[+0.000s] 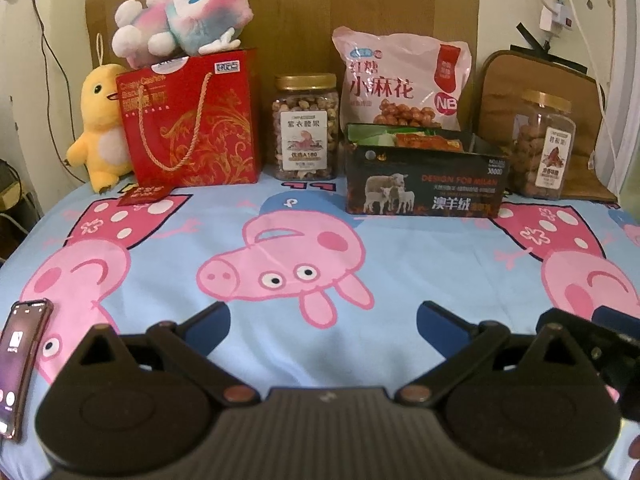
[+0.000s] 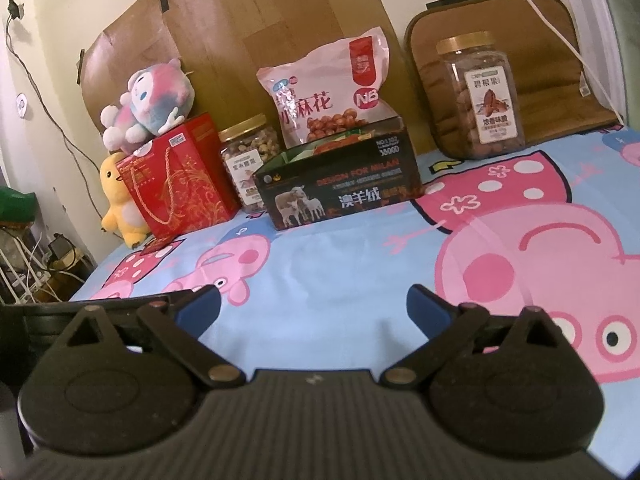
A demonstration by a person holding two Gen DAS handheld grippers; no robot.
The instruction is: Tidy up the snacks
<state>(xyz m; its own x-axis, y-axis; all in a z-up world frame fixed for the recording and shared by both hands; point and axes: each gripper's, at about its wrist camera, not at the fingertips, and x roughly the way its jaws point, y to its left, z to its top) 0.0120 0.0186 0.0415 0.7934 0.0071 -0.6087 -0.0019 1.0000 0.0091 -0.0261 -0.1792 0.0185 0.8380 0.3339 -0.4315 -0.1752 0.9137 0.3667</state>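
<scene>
Along the headboard, the snack bag (image 1: 400,80), both jars (image 1: 306,128) & half-filled black box (image 1: 424,188) sit untouched (barely started); your left hand-held gripper (image 1: 323,320) and right hand-held gripper (image 2: 314,306) are both spread apart, empty.

Left gripper (image 1: 323,322): matte black plastic body with a ribbed top plate and a small pale mark at the plate's centre.
Left gripper discs: two round black housings flanking the plate, each topped by a triangular cut-out lug.
Left gripper links: black angled arms with copper-coloured pivot screws.
Left gripper fingertips (image 1: 211,322): blue pads.
Right gripper (image 2: 313,307): the same black ribbed build, twin discs and copper-coloured screws.
Right gripper fingertips (image 2: 427,309): blue pads on black arms.
</scene>
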